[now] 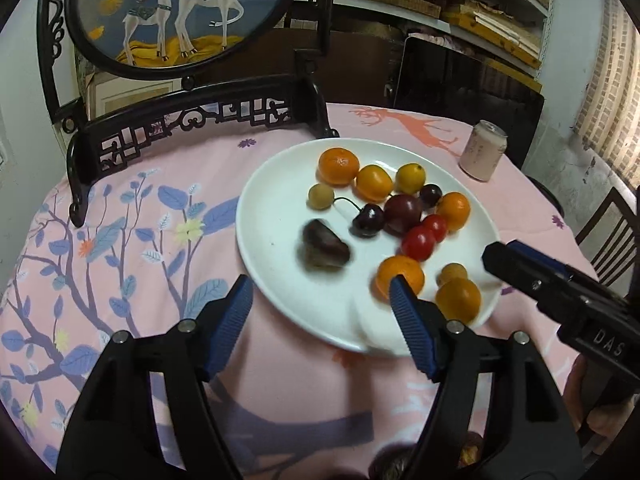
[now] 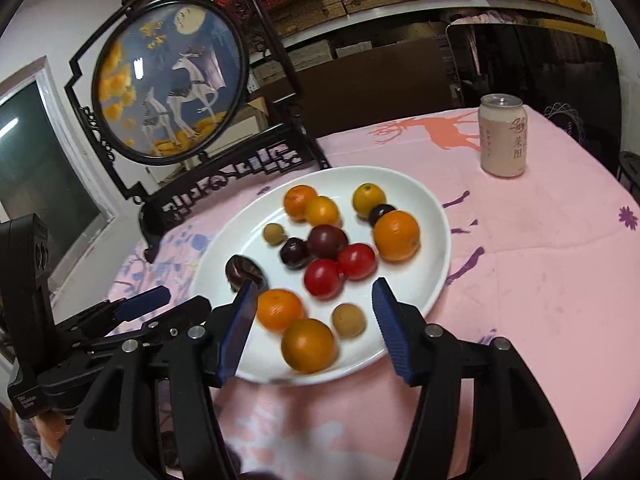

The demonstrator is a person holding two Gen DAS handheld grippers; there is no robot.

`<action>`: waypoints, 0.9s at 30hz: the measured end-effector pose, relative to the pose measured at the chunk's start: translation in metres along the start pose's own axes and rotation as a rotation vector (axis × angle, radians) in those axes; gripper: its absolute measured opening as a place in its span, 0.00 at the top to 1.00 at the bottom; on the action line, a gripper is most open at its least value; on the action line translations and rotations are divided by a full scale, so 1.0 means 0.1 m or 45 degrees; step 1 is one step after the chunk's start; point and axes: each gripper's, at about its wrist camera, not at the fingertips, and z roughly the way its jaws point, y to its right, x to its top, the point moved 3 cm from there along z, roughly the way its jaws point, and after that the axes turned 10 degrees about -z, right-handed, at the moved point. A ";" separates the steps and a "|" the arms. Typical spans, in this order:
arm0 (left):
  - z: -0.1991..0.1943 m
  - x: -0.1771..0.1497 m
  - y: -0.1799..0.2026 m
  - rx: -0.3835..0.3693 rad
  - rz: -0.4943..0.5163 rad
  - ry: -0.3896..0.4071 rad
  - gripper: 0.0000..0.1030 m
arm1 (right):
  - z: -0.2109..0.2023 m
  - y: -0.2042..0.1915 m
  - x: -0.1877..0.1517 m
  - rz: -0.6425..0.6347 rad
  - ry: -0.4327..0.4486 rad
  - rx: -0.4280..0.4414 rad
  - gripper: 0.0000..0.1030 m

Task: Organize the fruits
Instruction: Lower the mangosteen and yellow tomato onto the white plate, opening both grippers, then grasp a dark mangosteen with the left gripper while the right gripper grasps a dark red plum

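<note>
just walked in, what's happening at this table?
A person holds a gripper in each hand over a white plate of mixed fruit on a pink tablecloth. The left gripper and the right gripper are both open and hold nothing. Oranges, two red tomatoes, cherries and a dark chestnut all lie on the plate. A drink can stands beyond it, beside a framed deer picture.

Round table in pink floral cloth [image 1: 120, 240], carved deer screen [image 2: 168, 80], wall shelves [image 1: 460, 8], dark chair [image 1: 612, 240]
</note>
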 end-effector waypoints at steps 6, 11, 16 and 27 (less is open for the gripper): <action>-0.11 -0.18 -0.12 0.060 -0.005 0.009 0.21 | -0.19 0.01 -0.24 0.072 -0.053 0.027 0.42; -0.28 -0.32 -0.22 0.126 0.018 0.051 0.15 | -0.40 -0.04 -0.40 0.077 -0.049 0.060 0.42; -0.42 -0.54 -0.32 0.177 0.050 0.043 0.11 | -0.56 -0.20 -0.59 0.011 -0.085 0.063 0.38; -0.60 -0.94 -0.27 0.122 0.156 -0.039 0.09 | -0.68 -0.17 -0.70 0.053 -0.095 0.067 0.35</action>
